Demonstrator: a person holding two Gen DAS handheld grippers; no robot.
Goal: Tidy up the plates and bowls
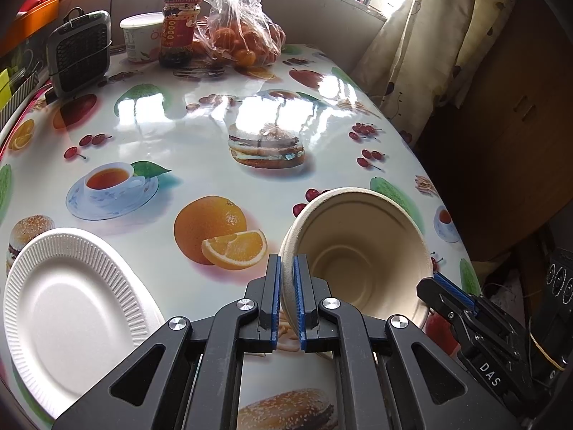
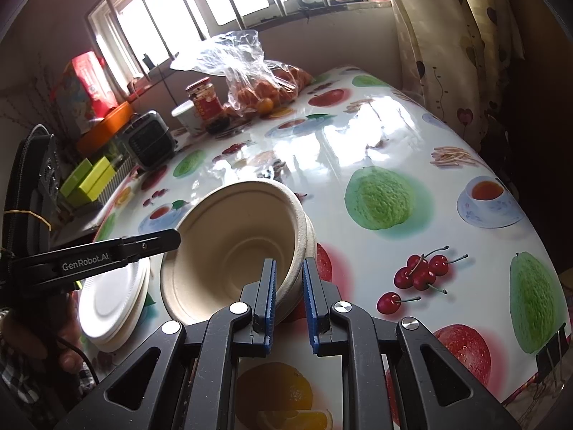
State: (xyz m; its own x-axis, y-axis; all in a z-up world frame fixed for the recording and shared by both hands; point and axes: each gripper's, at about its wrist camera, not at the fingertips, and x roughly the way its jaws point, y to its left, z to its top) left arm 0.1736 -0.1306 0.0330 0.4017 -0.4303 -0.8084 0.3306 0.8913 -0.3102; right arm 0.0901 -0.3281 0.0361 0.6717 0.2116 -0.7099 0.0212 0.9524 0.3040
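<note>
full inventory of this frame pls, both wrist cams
bowls: at least two nested, beige, tilted on their side mid-table, held at the rim
plates: small stack, white, ribbed rim, near left table edge
table: one, glossy fruit-print cover
bag of oranges: one, clear plastic, far end of table
jar: one, red label and lid, left of the bag
tub: one, white, left of the jar
small heater: one, grey-black, far left of table
curtain: cream, patterned, right of table
window: barred, behind table
left tongs: black with blue pads, shut on the bowl rim
right tongs: same build, straddling the opposite rim, gap visible on one side
</note>
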